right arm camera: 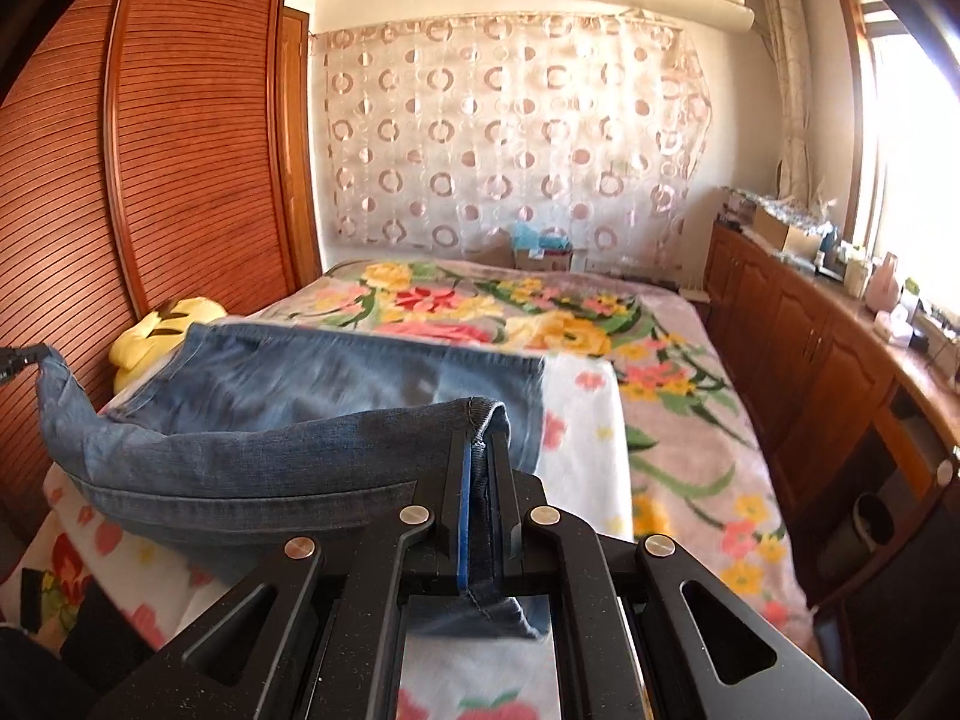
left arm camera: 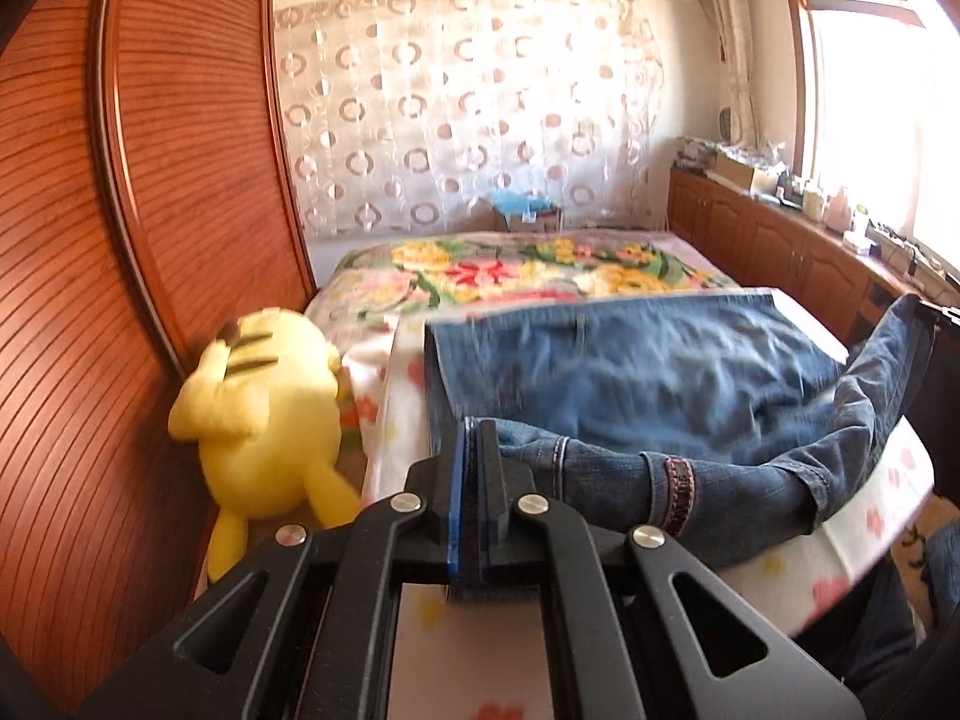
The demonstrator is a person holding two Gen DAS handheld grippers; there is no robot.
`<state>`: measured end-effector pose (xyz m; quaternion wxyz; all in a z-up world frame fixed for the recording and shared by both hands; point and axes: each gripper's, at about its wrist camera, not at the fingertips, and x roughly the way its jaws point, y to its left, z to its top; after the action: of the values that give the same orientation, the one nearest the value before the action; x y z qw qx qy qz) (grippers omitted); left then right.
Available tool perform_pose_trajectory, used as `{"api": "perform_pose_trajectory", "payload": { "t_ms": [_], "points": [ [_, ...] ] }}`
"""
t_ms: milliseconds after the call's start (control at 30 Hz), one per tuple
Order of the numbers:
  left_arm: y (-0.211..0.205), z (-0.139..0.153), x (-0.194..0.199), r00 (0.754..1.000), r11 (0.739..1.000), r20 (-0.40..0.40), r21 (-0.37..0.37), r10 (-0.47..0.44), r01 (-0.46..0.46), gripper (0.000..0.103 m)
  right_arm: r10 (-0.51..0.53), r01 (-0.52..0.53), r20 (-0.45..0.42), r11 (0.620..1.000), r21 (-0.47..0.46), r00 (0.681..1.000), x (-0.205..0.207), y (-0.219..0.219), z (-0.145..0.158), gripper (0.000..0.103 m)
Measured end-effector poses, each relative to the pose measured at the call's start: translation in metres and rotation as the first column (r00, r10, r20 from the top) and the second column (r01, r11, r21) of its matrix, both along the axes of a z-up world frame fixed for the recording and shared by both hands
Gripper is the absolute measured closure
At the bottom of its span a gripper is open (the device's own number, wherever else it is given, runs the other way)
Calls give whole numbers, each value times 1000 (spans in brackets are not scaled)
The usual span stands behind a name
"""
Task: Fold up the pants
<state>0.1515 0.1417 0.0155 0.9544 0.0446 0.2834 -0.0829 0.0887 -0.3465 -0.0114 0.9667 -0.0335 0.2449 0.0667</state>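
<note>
The left black two-finger claw (left arm camera: 474, 456) is clenched on one end of the near edge of the faded blue denim pants (left arm camera: 630, 372), cloth caught between its blue-lined pads. The right black two-finger claw (right arm camera: 480, 468) is clenched likewise on the other end, the hem folded over its tips. Between them the near edge sags in a shallow curve just above the bed, while the rest of the pants lies flat on the white flower-print sheet (left arm camera: 864, 516), itself spread over a pink floral blanket (right arm camera: 660, 360).

To my eye this is the lift before a fold. It would go best with both claws rising level and apart enough to draw the sag out, then carried forward together so the lifted edge lands square on the far edge; uneven heights would skew the crease.

Counted: two claws, one pair of pants, one sheet, one blanket, one yellow plush toy with dark stripes (left arm camera: 264, 408) beside the slatted wooden wardrobe (left arm camera: 120, 240).
</note>
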Motion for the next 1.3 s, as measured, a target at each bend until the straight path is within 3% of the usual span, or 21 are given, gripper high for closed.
{"api": "perform_pose_trajectory", "payload": {
  "t_ms": [300,900,1300],
  "points": [
    [-13,22,75,1000,1000,28,13,6,-6,99,-38,37,25,999,7,999,48,-9,3,99],
    [-37,27,204,999,999,16,45,29,-30,99,-47,46,-36,999,-29,998,149,-2,-5,99],
    [-31,-6,256,997,997,-52,61,53,-50,99,-24,18,-103,998,-58,994,193,-2,-17,99]
  ]
}}
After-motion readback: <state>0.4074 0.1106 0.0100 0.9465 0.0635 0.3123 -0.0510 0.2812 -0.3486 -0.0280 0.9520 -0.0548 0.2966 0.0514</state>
